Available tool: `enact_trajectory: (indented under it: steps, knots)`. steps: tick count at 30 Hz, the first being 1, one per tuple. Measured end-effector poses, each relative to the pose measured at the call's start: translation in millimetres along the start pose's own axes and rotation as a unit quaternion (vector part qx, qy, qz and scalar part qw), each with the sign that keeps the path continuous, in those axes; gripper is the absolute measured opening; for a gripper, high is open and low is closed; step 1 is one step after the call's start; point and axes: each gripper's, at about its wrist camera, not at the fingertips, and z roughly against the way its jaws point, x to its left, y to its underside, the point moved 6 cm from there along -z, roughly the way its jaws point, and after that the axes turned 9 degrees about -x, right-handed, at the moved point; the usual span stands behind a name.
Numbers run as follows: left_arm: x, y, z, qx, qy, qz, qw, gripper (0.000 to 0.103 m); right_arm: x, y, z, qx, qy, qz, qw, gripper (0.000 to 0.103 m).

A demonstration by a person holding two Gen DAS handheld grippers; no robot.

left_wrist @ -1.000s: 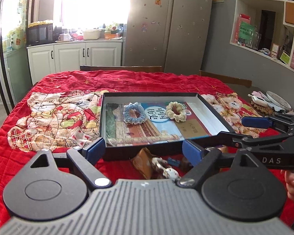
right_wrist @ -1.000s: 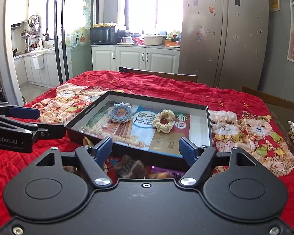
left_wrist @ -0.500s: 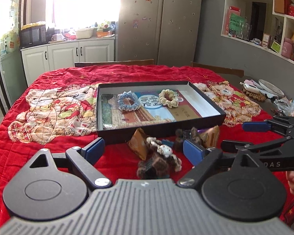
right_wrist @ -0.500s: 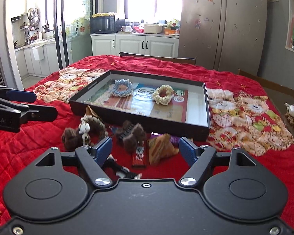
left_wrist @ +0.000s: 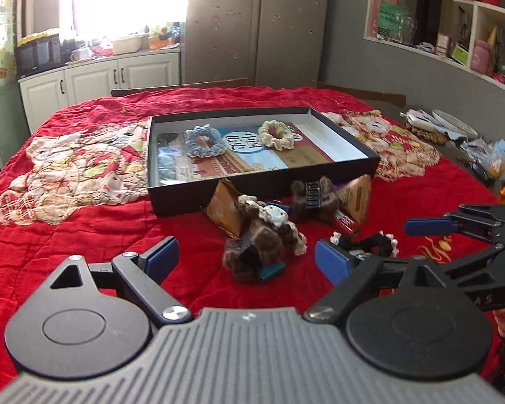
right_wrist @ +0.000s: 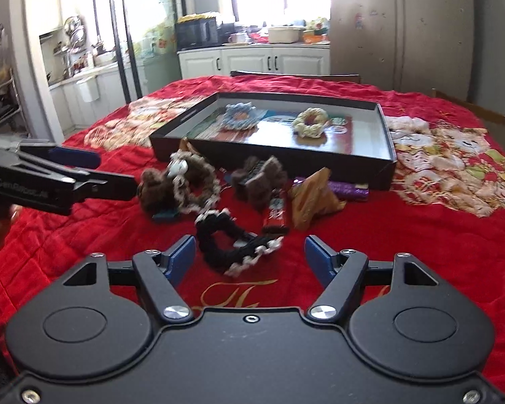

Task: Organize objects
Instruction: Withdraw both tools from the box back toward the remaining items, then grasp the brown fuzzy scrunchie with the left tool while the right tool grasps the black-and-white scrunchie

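Now wide apart on the left gripper (left_wrist: 247, 257), nothing between the pads, a brown furry scrunchie (left_wrist: 264, 235) just ahead on the red quilt (left_wrist: 84, 222). Right gripper (right_wrist: 249, 256) narrower, jaws just been closing, pads clear of the black scrunchie with white trim (right_wrist: 234, 244) lying between them. Beyond: brown hair clip (right_wrist: 259, 181), red snack bar (right_wrist: 275, 213), tan packet (right_wrist: 311, 198). Farther back, black tray (right_wrist: 272, 156) with blue scrunchie (right_wrist: 237, 116) and cream scrunchie (right_wrist: 309, 121) inside.
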Motion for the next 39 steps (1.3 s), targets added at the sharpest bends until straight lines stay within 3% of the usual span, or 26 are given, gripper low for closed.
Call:
enact_trajectory:
  steps: [5, 18, 24, 39]
  knots:
    - [-3.4, 1.8, -2.2, -0.014, -0.001, -0.020, 0.9997, 0.093, 4.0, 0.0, -2.8, -0.006, -0.003, -0.002, 1.000, 0.055]
    - [-7.1, 15.1, -27.9, -0.014, 0.004, -0.050, 0.9986, 0.092, -3.7, 6.2, -12.4, 0.004, -0.003, -0.041, 0.999, 0.039]
    - [-6.2, 17.6, -36.6, -0.009, 0.011, -0.053, 0.9985, 0.078, -6.0, 7.0, -16.7, 0.011, -0.002, -0.059, 0.998, 0.038]
    - [-6.9, 17.5, -48.1, -0.002, 0.023, -0.057, 0.9981, 0.046, -9.2, 7.4, -22.2, 0.017, -0.006, -0.087, 0.996, 0.015]
